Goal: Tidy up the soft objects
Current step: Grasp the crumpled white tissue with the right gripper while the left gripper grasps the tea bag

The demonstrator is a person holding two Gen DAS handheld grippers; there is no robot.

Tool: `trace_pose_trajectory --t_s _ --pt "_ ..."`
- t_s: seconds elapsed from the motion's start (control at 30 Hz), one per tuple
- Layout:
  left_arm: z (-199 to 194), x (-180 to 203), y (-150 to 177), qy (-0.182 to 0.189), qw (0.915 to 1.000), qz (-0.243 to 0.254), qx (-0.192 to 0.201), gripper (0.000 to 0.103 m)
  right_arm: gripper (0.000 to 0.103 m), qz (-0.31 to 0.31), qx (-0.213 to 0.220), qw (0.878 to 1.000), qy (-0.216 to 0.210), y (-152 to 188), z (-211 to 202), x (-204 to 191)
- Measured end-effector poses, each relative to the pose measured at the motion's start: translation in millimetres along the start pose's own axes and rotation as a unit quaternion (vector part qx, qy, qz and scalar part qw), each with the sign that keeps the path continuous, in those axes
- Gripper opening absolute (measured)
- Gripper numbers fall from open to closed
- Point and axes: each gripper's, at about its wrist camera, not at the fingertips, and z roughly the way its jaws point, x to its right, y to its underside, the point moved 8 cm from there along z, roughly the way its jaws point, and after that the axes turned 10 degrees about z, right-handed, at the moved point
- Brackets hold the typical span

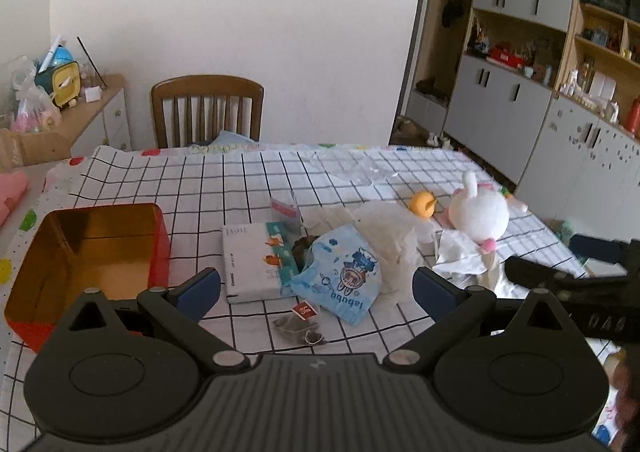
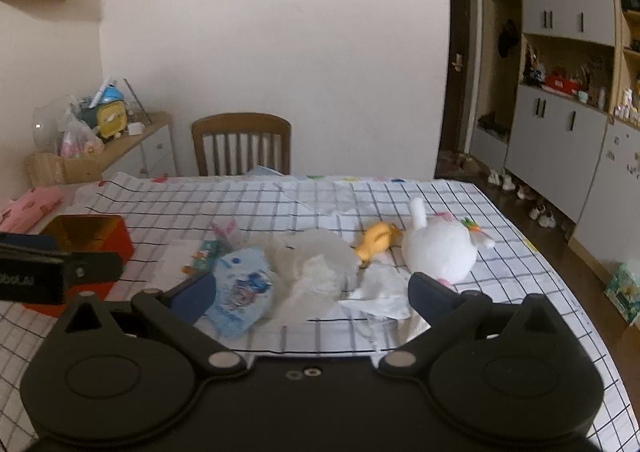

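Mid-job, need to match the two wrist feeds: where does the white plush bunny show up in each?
Left wrist: white plush bunny lies right of centre, on the table's far right part, beyond the right jaw.
Right wrist: white plush bunny lies right of centre, just above the right jaw's tip.
Shared landmark: the orange toy lies just left of it in both views.

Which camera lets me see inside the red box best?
The left wrist view. It looks down into the red box, showing its shiny gold inside with nothing in it. In the right wrist view the box sits farther off, partly hidden behind the left gripper.
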Motion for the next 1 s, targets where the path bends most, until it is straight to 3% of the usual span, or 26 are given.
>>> trace_pose_trajectory --t_s 0.3,0.43,0.73,0.9,1.0 --pt "45.0 18.6 0.9 0.019 0.9994 0.028 -0.011 0.103 0.1 0.021 -0.032 0.999 0.029 3.3 35.3 58.7" --pt "68.1 22.6 11.6 0.013 0.9983 0.043 -0.037 0.103 0.095 0.007 -0.052 0.998 0.033 9.6 52.2 75.5" --pt "103.0 13.1 31.4 -0.014 0.9956 0.051 -0.077 0.102 0.085 -0.009 -0.119 0.992 0.045 35.3 100.2 102.5" --pt "115.3 7.4 42.4 -0.025 0.9939 0.049 -0.096 0.102 0.081 -0.028 -0.133 0.99 0.045 38.8 121.5 108.0" --pt "121.3 3.1 48.4 -0.022 0.9931 0.037 -0.109 0.093 0.08 -0.052 -0.129 0.989 0.047 33.9 135.0 107.1"
